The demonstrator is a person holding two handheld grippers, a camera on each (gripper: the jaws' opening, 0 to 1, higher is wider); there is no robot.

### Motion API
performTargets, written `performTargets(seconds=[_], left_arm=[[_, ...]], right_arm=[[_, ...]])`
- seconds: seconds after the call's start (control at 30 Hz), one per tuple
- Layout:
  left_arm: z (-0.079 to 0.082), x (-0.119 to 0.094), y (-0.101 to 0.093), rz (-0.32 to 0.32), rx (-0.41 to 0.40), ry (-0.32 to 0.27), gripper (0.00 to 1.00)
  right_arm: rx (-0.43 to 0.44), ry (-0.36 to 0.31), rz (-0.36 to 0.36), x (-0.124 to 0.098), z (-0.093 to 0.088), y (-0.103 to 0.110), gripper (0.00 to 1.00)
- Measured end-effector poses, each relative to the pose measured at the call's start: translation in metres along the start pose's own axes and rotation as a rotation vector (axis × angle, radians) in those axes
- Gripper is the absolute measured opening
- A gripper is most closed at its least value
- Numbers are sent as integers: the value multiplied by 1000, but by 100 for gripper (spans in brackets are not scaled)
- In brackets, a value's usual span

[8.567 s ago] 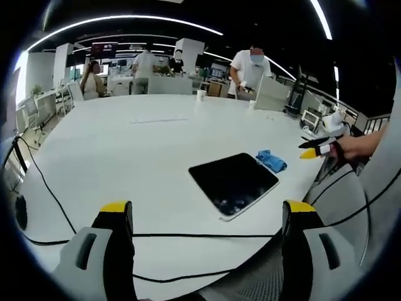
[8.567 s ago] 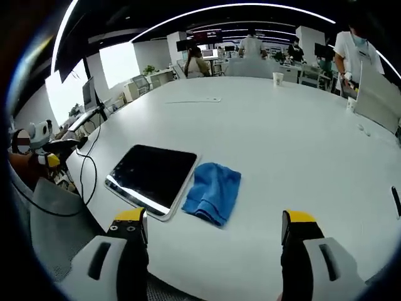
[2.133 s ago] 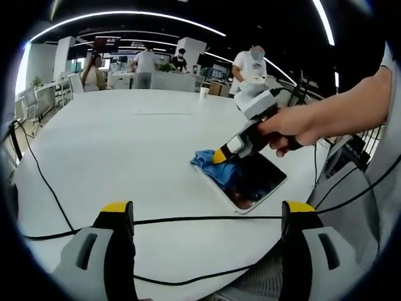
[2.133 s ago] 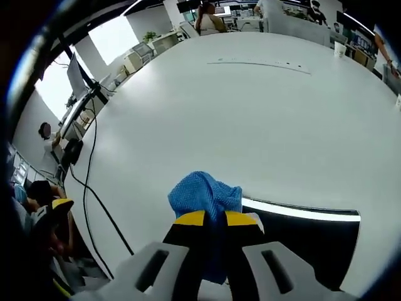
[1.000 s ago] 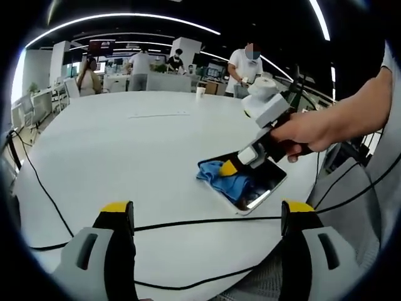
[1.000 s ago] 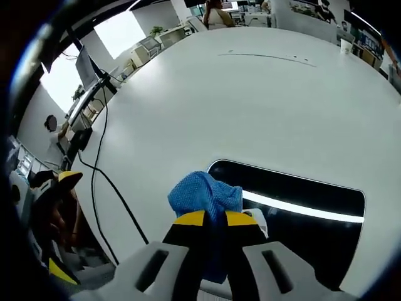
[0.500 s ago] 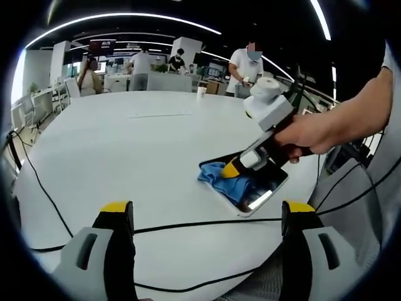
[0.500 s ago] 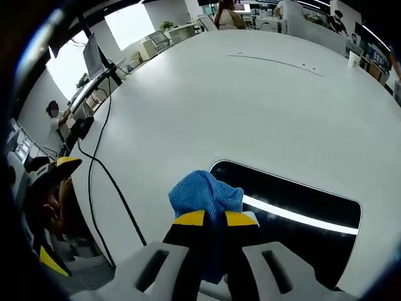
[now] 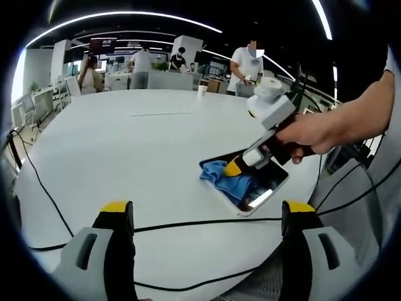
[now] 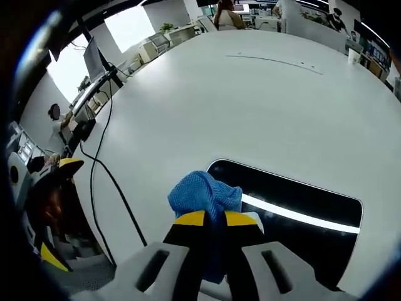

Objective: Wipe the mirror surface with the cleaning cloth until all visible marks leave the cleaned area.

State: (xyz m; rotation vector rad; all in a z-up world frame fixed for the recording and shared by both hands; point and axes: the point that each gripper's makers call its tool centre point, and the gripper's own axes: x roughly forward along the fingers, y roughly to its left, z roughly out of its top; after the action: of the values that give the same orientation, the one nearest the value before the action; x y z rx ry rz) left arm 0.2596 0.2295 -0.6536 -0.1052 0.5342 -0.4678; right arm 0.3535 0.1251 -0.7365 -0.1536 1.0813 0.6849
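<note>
A white table (round-edged) bears a mirror and black cable.

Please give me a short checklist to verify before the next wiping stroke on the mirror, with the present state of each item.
1. Right tool grips the cloth: ok, the jaws are shut on blue fabric.
2. Cloth touches the mirror: ok, it lies on the mirror's near corner in the left gripper view.
3. Mirror lies flat on the table: ok.
4. All marks removed: cannot tell, reflections hide the glass.
5. Left tool is out of the way: ok, open and apart from the mirror.
6. Cable clear of the wiping path: ok, it runs in front of the mirror, apart from it.
</note>
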Motion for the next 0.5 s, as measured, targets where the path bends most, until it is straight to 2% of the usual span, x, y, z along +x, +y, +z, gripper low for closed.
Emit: performTargets(seconds=[0.5], left_arm=[[2,4,-3,-2,10,4,98]], right_arm=[[7,-9,-9,-8,-6,-18,4]])
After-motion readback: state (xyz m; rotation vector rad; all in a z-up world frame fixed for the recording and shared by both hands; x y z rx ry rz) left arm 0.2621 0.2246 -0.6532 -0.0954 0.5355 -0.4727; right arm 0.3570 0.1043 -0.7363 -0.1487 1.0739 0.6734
